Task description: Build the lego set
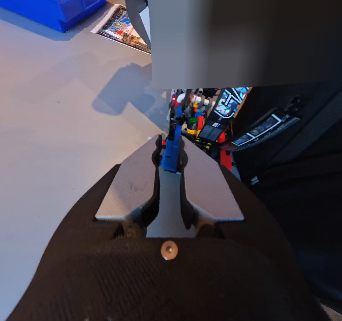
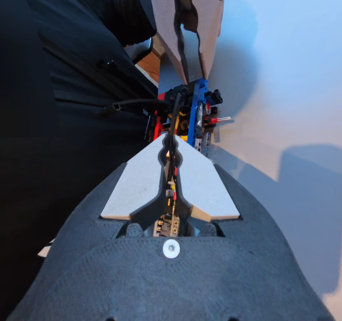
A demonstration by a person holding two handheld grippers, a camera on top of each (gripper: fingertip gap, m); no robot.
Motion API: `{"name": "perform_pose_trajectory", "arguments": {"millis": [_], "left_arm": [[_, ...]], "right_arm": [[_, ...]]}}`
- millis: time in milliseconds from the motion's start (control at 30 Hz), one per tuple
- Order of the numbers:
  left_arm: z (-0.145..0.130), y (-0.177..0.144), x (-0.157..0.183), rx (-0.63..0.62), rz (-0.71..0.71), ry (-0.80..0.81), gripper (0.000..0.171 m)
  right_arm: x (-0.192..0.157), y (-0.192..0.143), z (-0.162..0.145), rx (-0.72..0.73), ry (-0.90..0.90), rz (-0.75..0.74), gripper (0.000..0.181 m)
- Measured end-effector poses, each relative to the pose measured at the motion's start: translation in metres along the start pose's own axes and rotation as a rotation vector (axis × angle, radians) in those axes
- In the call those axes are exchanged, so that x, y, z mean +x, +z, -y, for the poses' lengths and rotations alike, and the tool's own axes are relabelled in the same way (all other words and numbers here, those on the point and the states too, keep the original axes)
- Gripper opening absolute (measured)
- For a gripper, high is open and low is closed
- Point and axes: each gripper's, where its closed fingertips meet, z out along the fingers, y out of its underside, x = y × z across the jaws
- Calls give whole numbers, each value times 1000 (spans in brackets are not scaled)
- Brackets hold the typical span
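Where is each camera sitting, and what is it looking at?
Left wrist view: sits on the left gripper, looking along its fingers at the blue beam they pinch on the lego model; a blue bin and a printed sheet lie beyond on the table.
Right wrist view: sits on the right gripper, looking along its fingers, closed on a thin black hose; the person's dark clothing fills the left side.
Shared: both see the model; the right view also shows the left gripper at the beam.
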Motion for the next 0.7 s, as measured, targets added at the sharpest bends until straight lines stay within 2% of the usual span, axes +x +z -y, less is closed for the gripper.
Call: {"name": "perform_pose_trajectory", "arguments": {"millis": [267,400,533,600,700], "left_arm": [[8,7,6,15,-78,-84,18],[14,6,8,50,-136,-203,6],[27,-1,21,135,-208,-270,5],[29,-2,23,140,-213,-294,13],[38,-6,27,191,-221,-270,5]], "right_arm": [[3,0,9,40,8,41,0],[2,0,15,34,-29,12,0],[-3,-1,14,30,-72,-29,0],[-5,0,15,29,-92,-37,0],[-11,-1,18,44,-107,-15,0]]}}
